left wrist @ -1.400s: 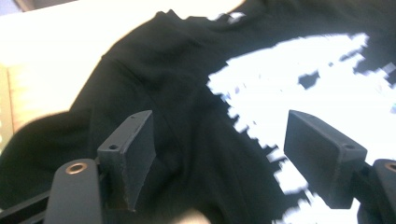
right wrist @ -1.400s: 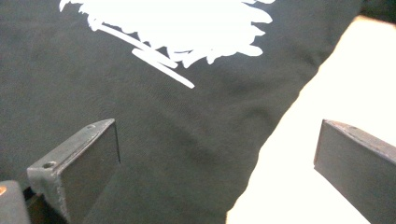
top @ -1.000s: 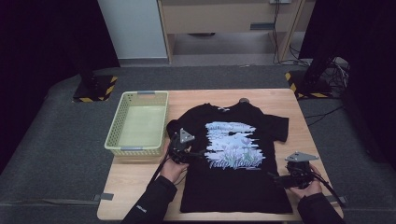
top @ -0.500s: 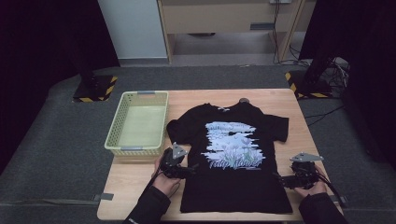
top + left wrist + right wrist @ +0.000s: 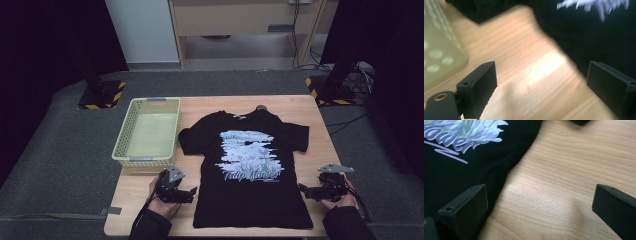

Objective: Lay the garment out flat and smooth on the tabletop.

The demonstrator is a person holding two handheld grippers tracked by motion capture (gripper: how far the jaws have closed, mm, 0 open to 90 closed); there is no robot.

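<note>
black t-shirt point(image 5: 250, 170) is lying flat in the middle of the table point(image 5: 300, 107), collar away from the person, long axis running near to far. left gripper point(image 5: 186, 195) is sitting just off its left side edge, jaws just opened wide with only bare wood between them. right gripper point(image 5: 306, 190) is about as close to the right side edge, jaws spread and pinching nothing.

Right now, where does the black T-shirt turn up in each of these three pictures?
High view: the black T-shirt lies flat mid-table.
Left gripper view: it fills the upper right.
Right gripper view: it covers the left side.
Shared landmark: its pale flower print, top edge in both gripper views.
</note>
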